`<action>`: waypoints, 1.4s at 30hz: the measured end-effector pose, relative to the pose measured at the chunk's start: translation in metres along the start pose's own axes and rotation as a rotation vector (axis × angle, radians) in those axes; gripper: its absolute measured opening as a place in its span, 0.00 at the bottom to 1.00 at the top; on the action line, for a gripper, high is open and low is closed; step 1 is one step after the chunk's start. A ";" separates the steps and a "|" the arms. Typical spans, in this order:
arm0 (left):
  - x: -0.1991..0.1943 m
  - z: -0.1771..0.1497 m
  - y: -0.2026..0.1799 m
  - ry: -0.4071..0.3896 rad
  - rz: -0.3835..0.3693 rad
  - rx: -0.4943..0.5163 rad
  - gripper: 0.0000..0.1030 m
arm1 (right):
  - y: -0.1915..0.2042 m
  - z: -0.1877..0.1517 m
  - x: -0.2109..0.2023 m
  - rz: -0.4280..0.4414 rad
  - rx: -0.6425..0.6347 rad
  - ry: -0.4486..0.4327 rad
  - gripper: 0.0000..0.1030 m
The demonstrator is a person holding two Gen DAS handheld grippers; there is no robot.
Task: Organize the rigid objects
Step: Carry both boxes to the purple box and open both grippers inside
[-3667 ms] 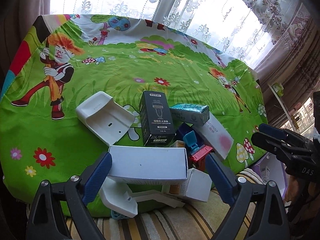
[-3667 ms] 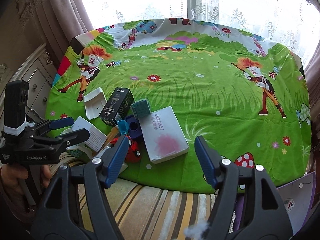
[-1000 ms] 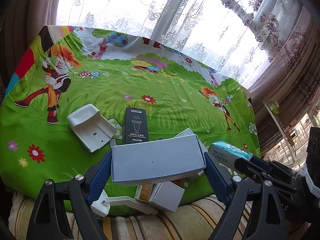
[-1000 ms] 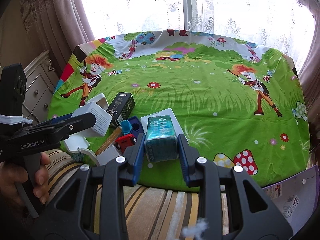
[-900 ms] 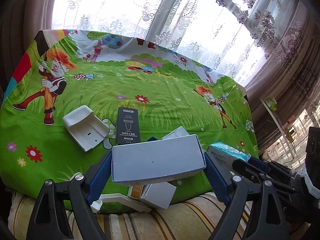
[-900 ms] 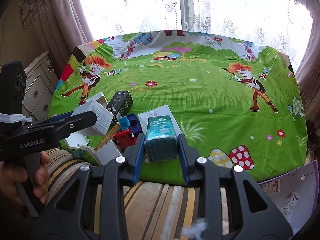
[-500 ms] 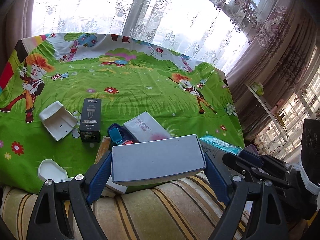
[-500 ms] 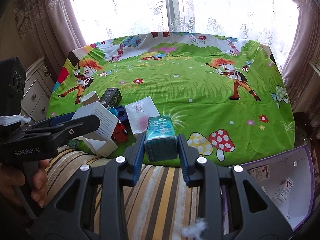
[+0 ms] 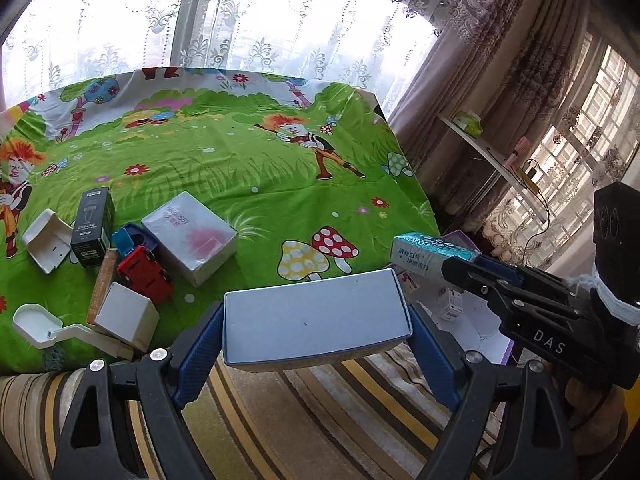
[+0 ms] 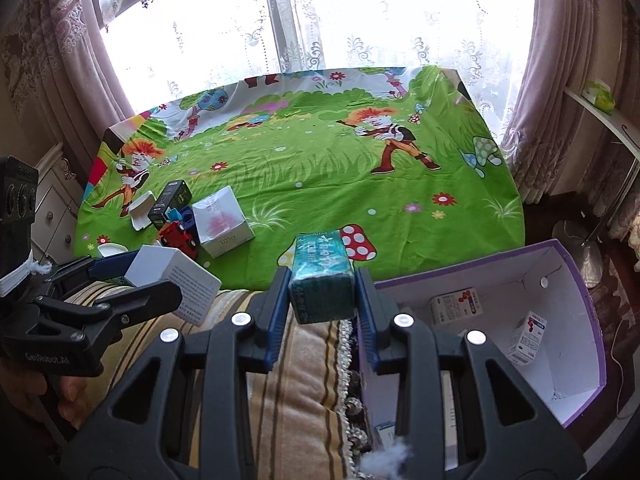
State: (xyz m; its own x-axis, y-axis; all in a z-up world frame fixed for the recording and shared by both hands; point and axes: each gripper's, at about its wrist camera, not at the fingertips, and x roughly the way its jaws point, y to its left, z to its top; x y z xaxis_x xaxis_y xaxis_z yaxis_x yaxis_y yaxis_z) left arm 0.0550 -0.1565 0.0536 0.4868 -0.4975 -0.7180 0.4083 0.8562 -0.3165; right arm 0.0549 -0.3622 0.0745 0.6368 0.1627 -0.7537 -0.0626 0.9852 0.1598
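Note:
My left gripper [image 9: 316,316] is shut on a white-grey box [image 9: 316,320] and holds it in the air past the front edge of the green cartoon-print table [image 9: 240,160]. It also shows in the right wrist view [image 10: 132,276], with the box [image 10: 176,284] in it. My right gripper [image 10: 322,292] is shut on a teal box [image 10: 322,276], held above the left edge of a purple-rimmed white bin [image 10: 560,280]. The teal box also shows in the left wrist view [image 9: 424,252].
On the table's left lie a white-pink box [image 9: 192,236], a black box [image 9: 94,224], a red toy car [image 9: 146,276], a white holder [image 9: 46,246], a small white box [image 9: 126,316] and a white scoop [image 9: 38,326]. The bin holds small cartons [image 10: 454,304]. A striped cushion [image 9: 280,420] lies below.
Both grippers have swung right and back from the table with their boxes. The bin has come into view under the right gripper.

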 end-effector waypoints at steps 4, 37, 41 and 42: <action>0.005 -0.005 -0.021 0.020 -0.022 0.042 0.86 | -0.029 -0.010 -0.009 -0.038 0.046 0.002 0.35; 0.038 -0.028 -0.135 0.119 -0.220 0.270 0.89 | -0.147 -0.056 -0.036 -0.225 0.297 0.045 0.56; 0.036 -0.024 -0.122 0.103 -0.223 0.197 0.90 | -0.146 -0.055 -0.036 -0.221 0.296 0.043 0.57; 0.036 -0.023 -0.120 0.098 -0.225 0.191 0.89 | -0.146 -0.055 -0.036 -0.221 0.297 0.042 0.57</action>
State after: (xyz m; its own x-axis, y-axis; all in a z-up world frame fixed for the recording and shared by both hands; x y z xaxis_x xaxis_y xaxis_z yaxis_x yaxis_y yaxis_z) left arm 0.0054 -0.2736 0.0517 0.2947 -0.6483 -0.7021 0.6398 0.6795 -0.3589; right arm -0.0014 -0.5087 0.0431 0.5775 -0.0439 -0.8152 0.3028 0.9389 0.1639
